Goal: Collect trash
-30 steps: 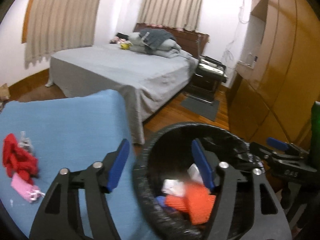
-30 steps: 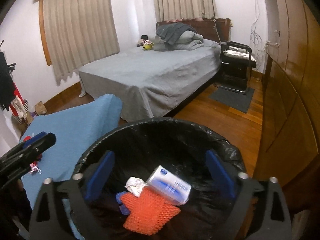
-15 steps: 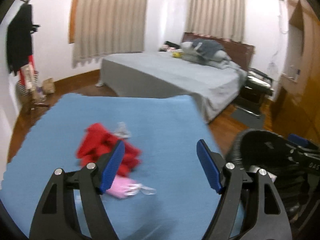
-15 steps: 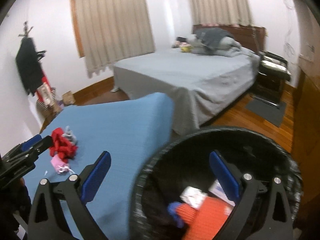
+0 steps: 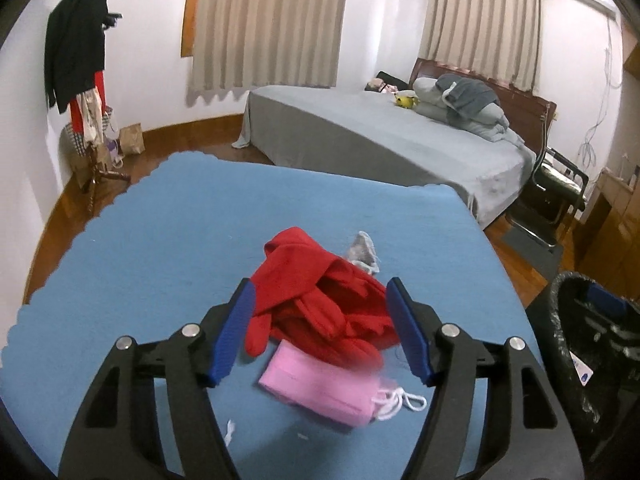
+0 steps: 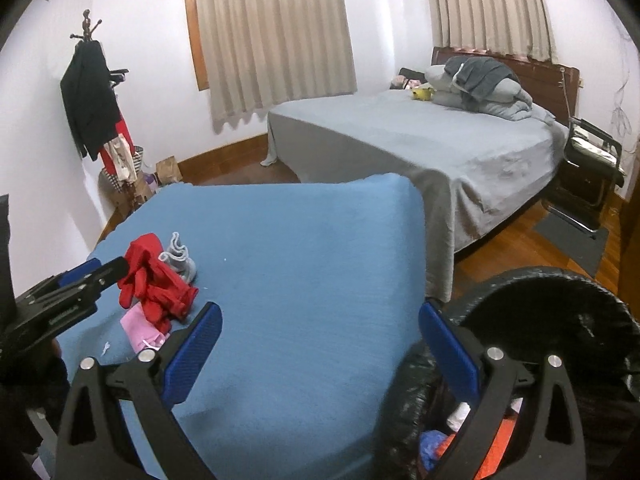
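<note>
Bedroom lighting is falling on the blue cloth [image 5: 160,240] where we are working. We are holding the left gripper [image 5: 320,328] with jaws apart, just narrowed, bracketing the red gloves [image 5: 320,296] without pressing. These are looking soft and light; we are judging the bunched middle the best hold. The pink mask [image 5: 320,388] is lying just beside them. The right gripper [image 6: 320,344] is hanging empty with jaws apart, near the black-lined bin [image 6: 560,292].

On the blue cloth-covered table [image 5: 160,240] before you, red rubber gloves [image 5: 320,300] lie atop a pink face mask [image 5: 320,388]; a black-lined bin [image 6: 560,300] stands at its right.
</note>
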A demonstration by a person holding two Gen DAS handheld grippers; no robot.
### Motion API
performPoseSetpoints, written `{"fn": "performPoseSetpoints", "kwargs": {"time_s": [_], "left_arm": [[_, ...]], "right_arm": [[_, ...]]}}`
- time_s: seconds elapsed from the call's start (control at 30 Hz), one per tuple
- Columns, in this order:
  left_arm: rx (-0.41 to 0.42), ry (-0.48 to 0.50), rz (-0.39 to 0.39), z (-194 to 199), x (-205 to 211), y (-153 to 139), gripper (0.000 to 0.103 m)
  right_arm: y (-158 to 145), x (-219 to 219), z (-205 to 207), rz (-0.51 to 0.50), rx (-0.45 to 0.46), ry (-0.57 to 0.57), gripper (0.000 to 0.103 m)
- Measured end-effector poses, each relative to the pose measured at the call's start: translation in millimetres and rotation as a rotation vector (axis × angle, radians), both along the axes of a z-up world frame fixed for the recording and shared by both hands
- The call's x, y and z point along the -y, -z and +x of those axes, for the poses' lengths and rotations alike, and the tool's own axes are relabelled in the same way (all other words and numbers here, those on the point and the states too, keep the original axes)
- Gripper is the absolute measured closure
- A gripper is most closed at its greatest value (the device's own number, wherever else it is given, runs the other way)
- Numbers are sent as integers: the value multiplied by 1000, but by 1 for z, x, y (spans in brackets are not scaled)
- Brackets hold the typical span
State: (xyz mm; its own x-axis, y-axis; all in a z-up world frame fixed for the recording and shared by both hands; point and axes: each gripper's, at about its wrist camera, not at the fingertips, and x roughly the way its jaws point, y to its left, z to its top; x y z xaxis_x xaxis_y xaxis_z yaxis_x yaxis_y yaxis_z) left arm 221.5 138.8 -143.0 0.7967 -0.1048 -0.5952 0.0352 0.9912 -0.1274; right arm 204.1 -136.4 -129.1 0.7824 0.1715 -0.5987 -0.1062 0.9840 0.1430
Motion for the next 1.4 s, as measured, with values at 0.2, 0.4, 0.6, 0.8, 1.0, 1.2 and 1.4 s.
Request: {"fn": "performPoseSetpoints", "kwargs": {"time_s": [0.2,0.4,0.6,0.8,1.0,1.2,1.4], "left_arm": [[-29,6,-9,17,-1,15,38],[-73,25,-26,26,-1,27,55],[-63,38,-49,24,-4,29,96],[1,23,-78,15,-13,13,98],[60,-25,-77,3,-35,-11,98],[94,-125,-65,-12,-71,-27,98],[51,-222,-7,-17,-102,-14,98]], "right_arm": [[5,-4,11,-4,-11,-1,6],[10,-15,18,-8,-23,-18,6],[14,-28,21,-10,-31,-41,6],[14,-37,20,-14,-30,-60,6],[11,-46,20,-9,-23,-65,6],[10,-53,21,-4,-20,-77,6],[14,-65,23,-1,-27,-98,6]]}}
